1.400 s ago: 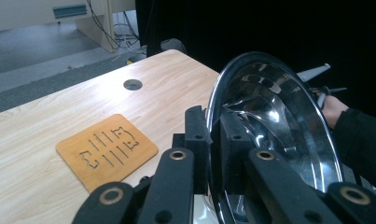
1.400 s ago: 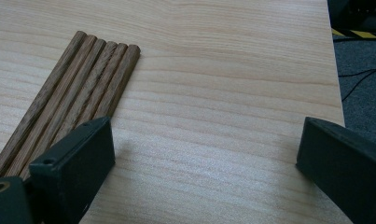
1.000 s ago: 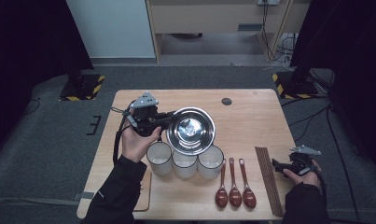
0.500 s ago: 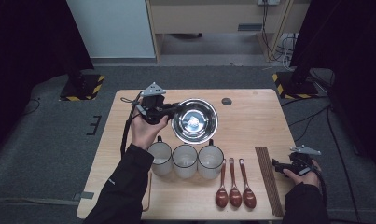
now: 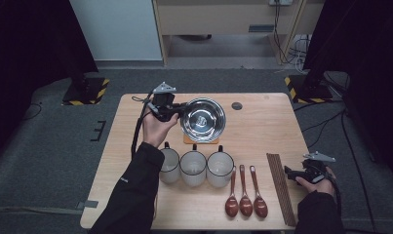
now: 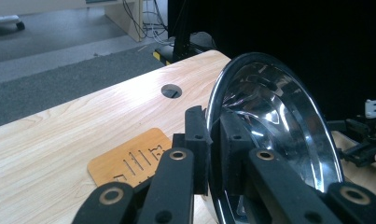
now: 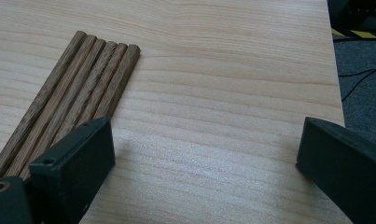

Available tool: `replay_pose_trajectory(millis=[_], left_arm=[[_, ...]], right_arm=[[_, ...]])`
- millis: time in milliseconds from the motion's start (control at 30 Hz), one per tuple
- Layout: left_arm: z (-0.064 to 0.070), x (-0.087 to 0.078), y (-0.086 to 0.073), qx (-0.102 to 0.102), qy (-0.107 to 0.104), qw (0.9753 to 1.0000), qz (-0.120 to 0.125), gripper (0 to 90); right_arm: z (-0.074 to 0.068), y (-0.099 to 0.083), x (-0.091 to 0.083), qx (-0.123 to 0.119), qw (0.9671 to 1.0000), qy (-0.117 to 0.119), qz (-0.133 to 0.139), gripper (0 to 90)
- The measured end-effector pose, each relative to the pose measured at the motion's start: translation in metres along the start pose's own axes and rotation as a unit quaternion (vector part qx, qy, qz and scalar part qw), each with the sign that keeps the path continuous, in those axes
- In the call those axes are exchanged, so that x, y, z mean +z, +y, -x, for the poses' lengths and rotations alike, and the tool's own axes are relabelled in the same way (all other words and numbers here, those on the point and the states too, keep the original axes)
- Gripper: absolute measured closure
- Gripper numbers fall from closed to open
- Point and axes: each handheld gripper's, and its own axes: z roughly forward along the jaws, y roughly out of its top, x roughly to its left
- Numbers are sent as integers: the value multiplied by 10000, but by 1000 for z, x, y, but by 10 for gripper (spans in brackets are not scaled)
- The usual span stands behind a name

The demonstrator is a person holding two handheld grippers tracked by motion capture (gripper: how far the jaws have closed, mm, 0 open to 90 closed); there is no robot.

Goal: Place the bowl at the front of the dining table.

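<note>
The stainless-steel bowl (image 5: 202, 119) sits just above the middle of the high view, tilted up on its rim, with the orange-brown wooden coaster (image 5: 201, 140) peeking out at its lower edge. You have it pinched by its thin left rim: in the left gripper view the bowl (image 6: 274, 135) fills the right half of the frame, and your left gripper (image 6: 213, 140) has its two black jaws closed on the rim, one outside the wall and one inside. Judge it as a light, rigid, thin-walled thing with a polished, slippery surface; it will not bend or break, but held at one edge it will want to swing or slide out, so keep the clamp firm, seat the rim deep between the pads, and move without jerks. The rim is the only sensible place to grip; the curved wall offers nothing to hold. Below the bowl, in the lower middle of the high view, stand three white mugs (image 5: 194, 167) in a row, then three dark wooden spoons (image 5: 244, 198) to their right, then a bundle of wooden chopsticks (image 5: 280, 187). Your right gripper (image 5: 301, 174) rests at the lower right of the table, jaws spread wide over bare wood beside the chopsticks (image 7: 69, 100), holding nothing.
</note>
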Motion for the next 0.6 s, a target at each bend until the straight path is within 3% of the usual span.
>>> replay_pose_trajectory(millis=[600], left_arm=[[-16,43,3,51,87,9997,-223,836]], right_arm=[[0,0,0,2,10000,0,0,42]])
